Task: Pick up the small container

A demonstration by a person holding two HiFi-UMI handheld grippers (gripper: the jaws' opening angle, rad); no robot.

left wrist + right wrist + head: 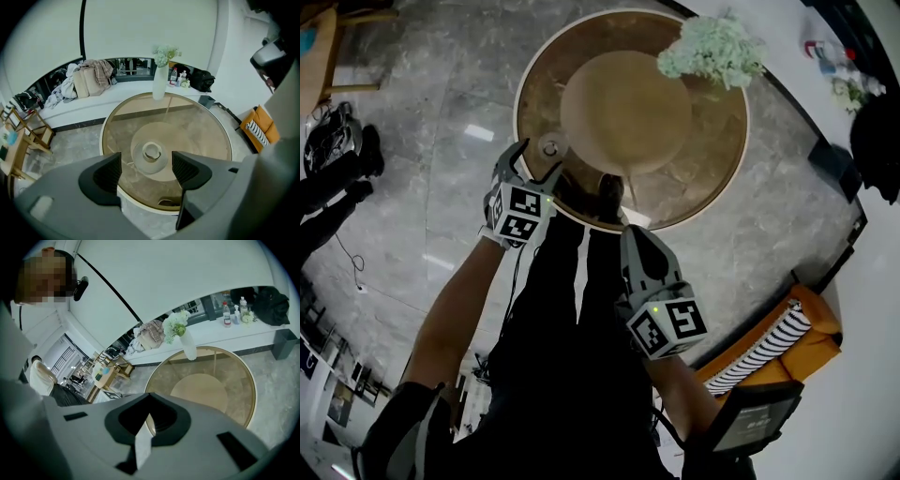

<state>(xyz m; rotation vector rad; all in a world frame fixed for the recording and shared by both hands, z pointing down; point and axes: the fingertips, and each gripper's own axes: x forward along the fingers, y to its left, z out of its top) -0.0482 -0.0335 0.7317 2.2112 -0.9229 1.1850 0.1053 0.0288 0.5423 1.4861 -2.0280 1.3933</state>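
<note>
- Approach is running: left gripper [147,171] is hovering above the small container [151,152], jaws spread wide and gripping nothing.
- It is sitting on the round table [211,126] near the person's edge, lining up with the gap between the jaws but beyond them.
- Right gripper [147,420] is idling, jaws together, empty.
- Next move is probably calling for lowering until the pads straddle it, then closing.
- It is standing upright, mouth facing up. It looks round and squat, with its axis running vertically.
</note>
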